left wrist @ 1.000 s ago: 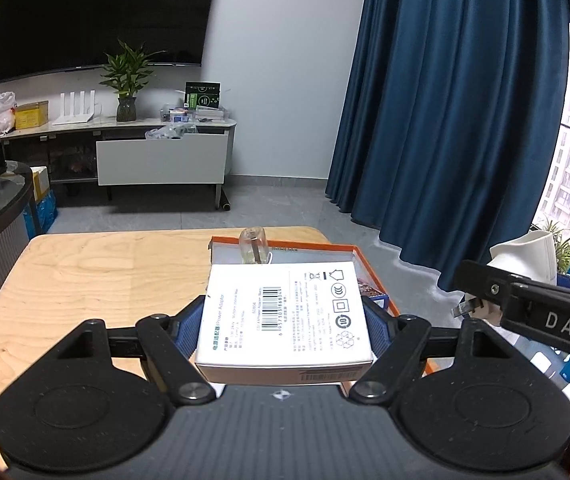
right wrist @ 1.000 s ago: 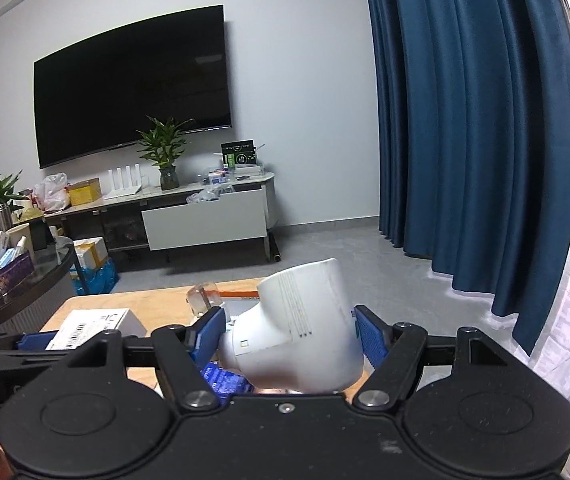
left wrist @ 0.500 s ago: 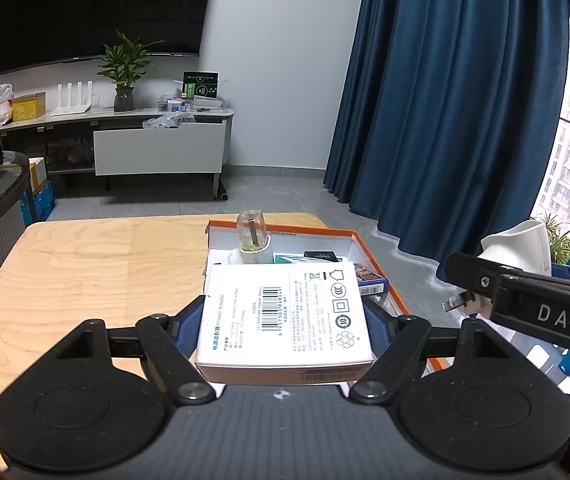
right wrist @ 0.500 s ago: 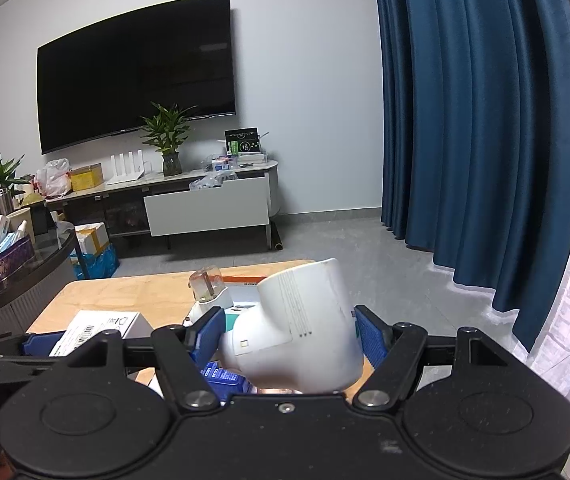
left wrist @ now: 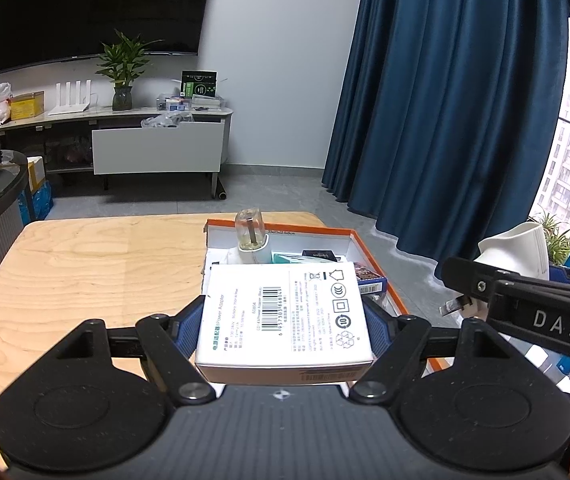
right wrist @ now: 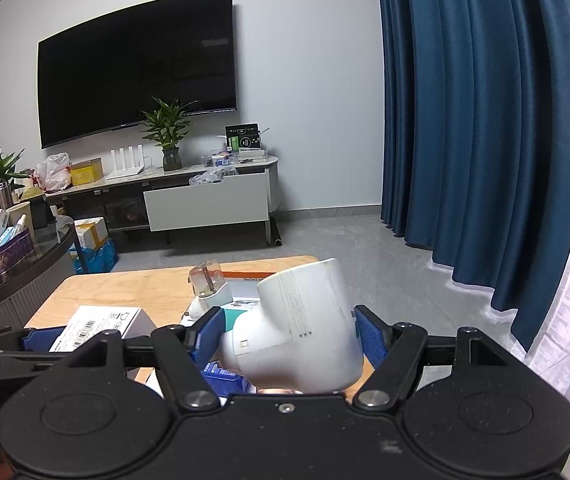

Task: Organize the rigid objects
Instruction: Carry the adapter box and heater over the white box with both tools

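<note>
Blue curtains (left wrist: pixel 445 100) hung behind the wooden table (left wrist: pixel 85 280), where an orange-rimmed tray (left wrist: pixel 369 254) sat holding small boxes and a clear-capped plug (left wrist: pixel 249 234). Over it, the left gripper (left wrist: pixel 283 320) clamped a white power-adapter box (left wrist: pixel 285 312) between its blue pads. Beside it, the right gripper (right wrist: pixel 285 334) squeezed a white plastic adapter (right wrist: pixel 301 328), jaws wide around it.

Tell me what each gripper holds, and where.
Left gripper: white box, by its two sides. Right gripper: white plastic device, across its body.
</note>
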A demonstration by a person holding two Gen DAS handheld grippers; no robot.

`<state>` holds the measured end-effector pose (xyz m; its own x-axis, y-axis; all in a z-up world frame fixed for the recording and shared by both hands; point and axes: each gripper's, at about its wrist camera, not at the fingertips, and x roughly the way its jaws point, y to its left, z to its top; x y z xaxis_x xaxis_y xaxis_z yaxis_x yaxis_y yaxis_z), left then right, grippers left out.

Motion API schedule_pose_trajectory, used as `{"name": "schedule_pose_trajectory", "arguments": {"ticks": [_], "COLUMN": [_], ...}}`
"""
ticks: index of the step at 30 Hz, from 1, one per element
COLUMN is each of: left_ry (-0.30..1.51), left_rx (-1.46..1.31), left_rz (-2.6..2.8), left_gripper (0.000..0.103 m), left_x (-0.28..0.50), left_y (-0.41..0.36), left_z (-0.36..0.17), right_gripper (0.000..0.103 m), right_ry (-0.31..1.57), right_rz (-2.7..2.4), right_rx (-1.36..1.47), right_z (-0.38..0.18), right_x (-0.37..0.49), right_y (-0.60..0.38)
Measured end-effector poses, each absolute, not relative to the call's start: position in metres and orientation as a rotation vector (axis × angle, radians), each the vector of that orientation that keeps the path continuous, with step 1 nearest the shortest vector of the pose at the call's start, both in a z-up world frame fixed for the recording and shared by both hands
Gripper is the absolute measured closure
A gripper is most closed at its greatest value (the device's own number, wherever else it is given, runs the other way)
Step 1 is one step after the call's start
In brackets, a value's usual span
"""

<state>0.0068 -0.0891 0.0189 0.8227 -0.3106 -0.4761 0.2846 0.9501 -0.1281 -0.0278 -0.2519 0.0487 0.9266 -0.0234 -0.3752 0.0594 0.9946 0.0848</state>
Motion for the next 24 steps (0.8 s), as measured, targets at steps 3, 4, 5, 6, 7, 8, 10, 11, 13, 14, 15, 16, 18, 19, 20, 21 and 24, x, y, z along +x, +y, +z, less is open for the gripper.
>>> {"name": "schedule_pose_trajectory", "arguments": {"ticks": [3, 4, 5, 6, 7, 8, 10, 11, 13, 14, 15, 16, 18, 19, 20, 21, 24], "left_ry": [0.515, 0.514, 0.515, 0.516, 0.515, 0.514, 0.515, 0.514, 0.513, 0.513, 0.512, 0.512, 0.512, 0.511, 0.511, 0.512, 0.512], "left_rx": [-0.054, -0.053, -0.052, -0.053, -0.053, -0.051, -0.052, -0.052, -0.051, -0.051, -0.050, -0.050, -0.050, -0.050, -0.051, -0.051, -0.052], "left_rz": [-0.317, -0.317, -0.318, -0.319, -0.320, -0.319, -0.320, -0.320, -0.320, -0.319, -0.319, -0.319, -0.318, -0.317, -0.317, -0.316, -0.315], "left_gripper": [0.024, 0.024, 0.024, 0.024, 0.024, 0.024, 0.024, 0.024, 0.024, 0.024, 0.024, 0.024, 0.024, 0.024, 0.024, 0.024, 0.024], "left_x": [0.0065, 0.0065, 0.0065, 0.0070, 0.0072, 0.0072, 0.0074, 0.0074, 0.0073, 0.0075, 0.0076, 0.0078, 0.0078, 0.0076, 0.0077, 0.0077, 0.0068], "left_y": [-0.0888, -0.0888, -0.0888, -0.0882, -0.0876, -0.0878, -0.0877, -0.0876, -0.0873, -0.0878, -0.0879, -0.0880, -0.0881, -0.0881, -0.0882, -0.0885, -0.0889], "left_z": [0.0187, 0.0187, 0.0185, 0.0184, 0.0185, 0.0185, 0.0181, 0.0181, 0.0181, 0.0183, 0.0183, 0.0186, 0.0186, 0.0186, 0.0185, 0.0183, 0.0183], "right_gripper": [0.019, 0.019, 0.019, 0.019, 0.019, 0.019, 0.019, 0.019, 0.019, 0.019, 0.019, 0.019, 0.019, 0.019, 0.019, 0.019, 0.019], "right_ry": [0.383, 0.383, 0.383, 0.383, 0.383, 0.383, 0.383, 0.384, 0.383, 0.383, 0.384, 0.384, 0.384, 0.384, 0.385, 0.386, 0.390], "right_rz": [-0.046, -0.047, -0.048, -0.049, -0.050, -0.050, -0.050, -0.051, -0.050, -0.051, -0.050, -0.050, -0.050, -0.050, -0.049, -0.050, -0.049], "right_rx": [0.095, 0.095, 0.094, 0.094, 0.095, 0.096, 0.092, 0.091, 0.093, 0.092, 0.092, 0.093, 0.092, 0.092, 0.091, 0.093, 0.091], "right_z": [0.0499, 0.0499, 0.0498, 0.0494, 0.0495, 0.0493, 0.0491, 0.0490, 0.0489, 0.0489, 0.0488, 0.0488, 0.0489, 0.0488, 0.0489, 0.0485, 0.0465], "right_x": [-0.0269, -0.0269, -0.0264, -0.0265, -0.0259, -0.0255, -0.0253, -0.0248, -0.0257, -0.0250, -0.0256, -0.0258, -0.0257, -0.0258, -0.0252, -0.0252, -0.0231], "right_y": [-0.2524, -0.2525, -0.2527, -0.2527, -0.2531, -0.2530, -0.2529, -0.2526, -0.2522, -0.2523, -0.2521, -0.2520, -0.2516, -0.2514, -0.2518, -0.2519, -0.2537]}}
